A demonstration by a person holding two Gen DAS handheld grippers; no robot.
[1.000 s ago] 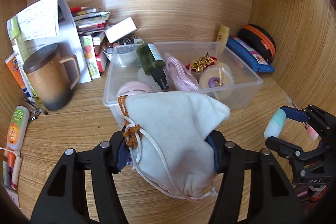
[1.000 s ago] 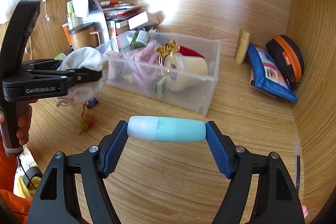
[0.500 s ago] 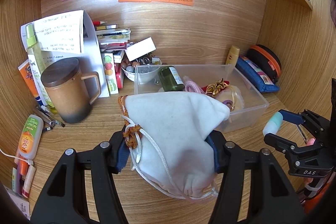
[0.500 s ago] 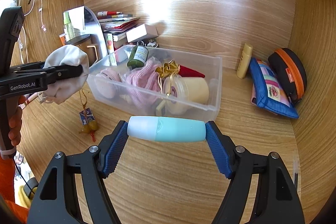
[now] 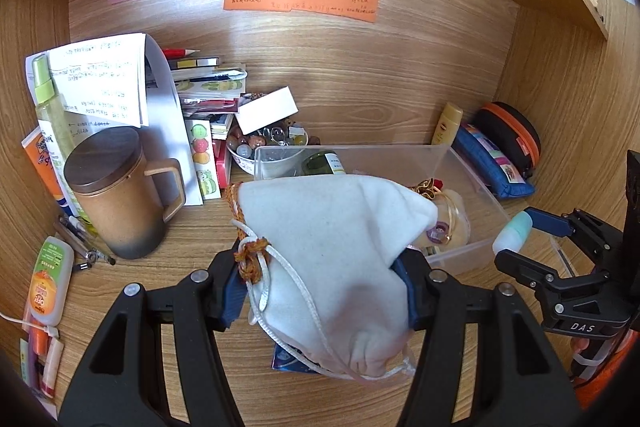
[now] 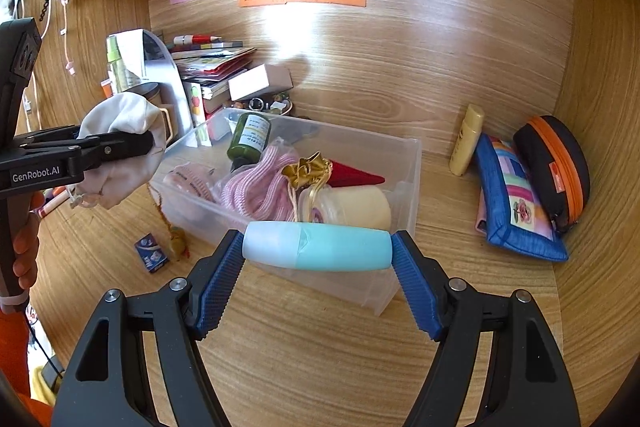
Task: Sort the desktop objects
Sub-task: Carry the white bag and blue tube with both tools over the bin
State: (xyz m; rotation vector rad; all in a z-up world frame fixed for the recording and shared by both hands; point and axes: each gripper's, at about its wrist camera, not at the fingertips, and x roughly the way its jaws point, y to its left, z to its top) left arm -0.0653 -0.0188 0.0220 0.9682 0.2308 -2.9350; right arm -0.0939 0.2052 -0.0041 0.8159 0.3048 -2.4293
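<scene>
I have my left tool (image 5: 320, 291) clamped on the white drawstring pouch (image 5: 332, 251) and my right tool (image 6: 318, 259) pinching the teal tube (image 6: 318, 246) end to end, both held above the tabletop (image 6: 320, 355) beside the clear bin (image 6: 404, 163), presumably for dropping in.

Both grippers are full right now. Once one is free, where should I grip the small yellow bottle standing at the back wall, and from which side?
Probably grip the yellow bottle across its mid-body, coming from the front, jaws left and right of it. It stands upright, leaning on the back wall, so there is no access from behind. The blue pouch lies close on its right and the clear bin on its left, so come in straight.
</scene>
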